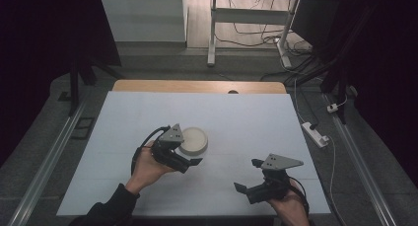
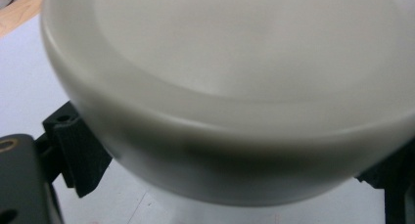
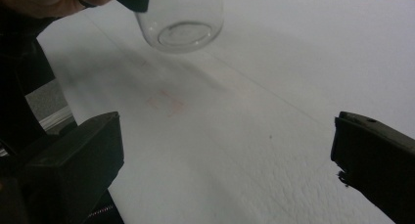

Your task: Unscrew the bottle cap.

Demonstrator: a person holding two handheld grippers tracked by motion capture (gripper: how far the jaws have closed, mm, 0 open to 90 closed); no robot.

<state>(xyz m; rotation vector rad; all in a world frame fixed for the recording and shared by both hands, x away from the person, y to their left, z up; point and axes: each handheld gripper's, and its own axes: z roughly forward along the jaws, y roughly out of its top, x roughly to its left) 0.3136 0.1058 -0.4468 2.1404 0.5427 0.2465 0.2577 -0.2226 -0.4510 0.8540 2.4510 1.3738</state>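
From the high view, the person's left gripper (image 1: 190, 157) sits near the middle of the white-covered desk (image 1: 246, 117), right up against a round, pale-lidded jar (image 1: 193, 140); the jar lies just beyond and to the right of the gripper's body, touching or nearly so. Whether the jaws actually pinch it I cannot tell from here. The right gripper (image 1: 249, 175) hangs near the desk's front right edge, well apart from the jar, its jaws spread with nothing between them.

In the left gripper view the jar's pale lid (image 2: 230, 87) looms very close, blurred, spanning almost the whole width; a black jaw tip shows at each lower corner, one on either side of the lid, so the jar sits between the jaws — but contact is hidden, and I cannot say if they are pressed on it or merely standing around it.

In the right gripper view the two black jaws stand wide apart over bare desk; farther off, the jar's clear glass body (image 3: 180, 18) appears tilted, seemingly off the surface, beside the other hand (image 3: 49, 0).

My judgement: the step is securing the jar in the left gripper; doing it well means closing squarely across the lid's rim and keeping it level — smooth glass could slip.
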